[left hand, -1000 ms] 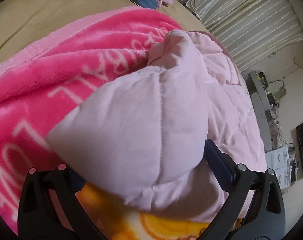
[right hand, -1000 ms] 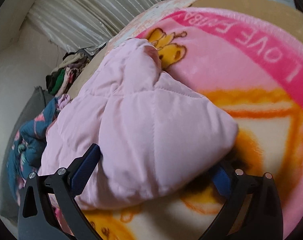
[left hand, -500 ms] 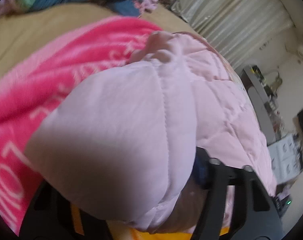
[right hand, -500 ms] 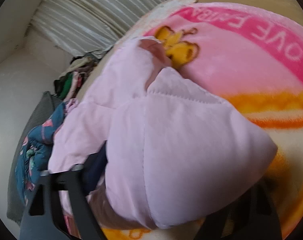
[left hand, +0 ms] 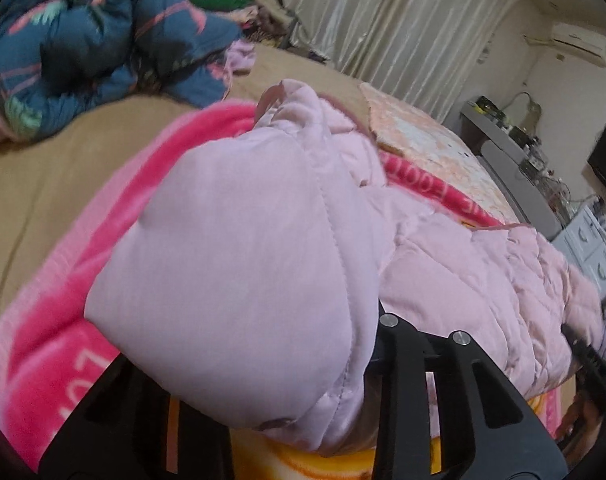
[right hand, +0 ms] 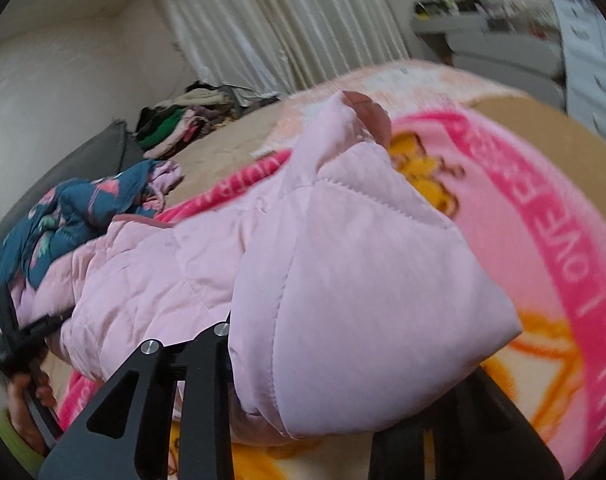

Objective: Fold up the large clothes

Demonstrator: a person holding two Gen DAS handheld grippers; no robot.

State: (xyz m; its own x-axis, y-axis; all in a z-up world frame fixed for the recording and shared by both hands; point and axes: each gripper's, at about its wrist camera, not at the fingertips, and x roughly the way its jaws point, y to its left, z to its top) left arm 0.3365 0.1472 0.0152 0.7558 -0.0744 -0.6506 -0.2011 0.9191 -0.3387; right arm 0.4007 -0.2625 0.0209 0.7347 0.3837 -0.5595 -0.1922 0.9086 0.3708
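Left wrist: pink jacket (left hand: 239, 264) runs lengthwise toward the right gripper (left hand: 595, 364); both grippers seemingly clamp its corners.

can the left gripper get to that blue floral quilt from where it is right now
Probably not. The left gripper is shut on the pink jacket, and the quilt lies far across the bed beyond it.

blanket (right hand: 543, 216) | pink border | white lettering reads "LOVE"
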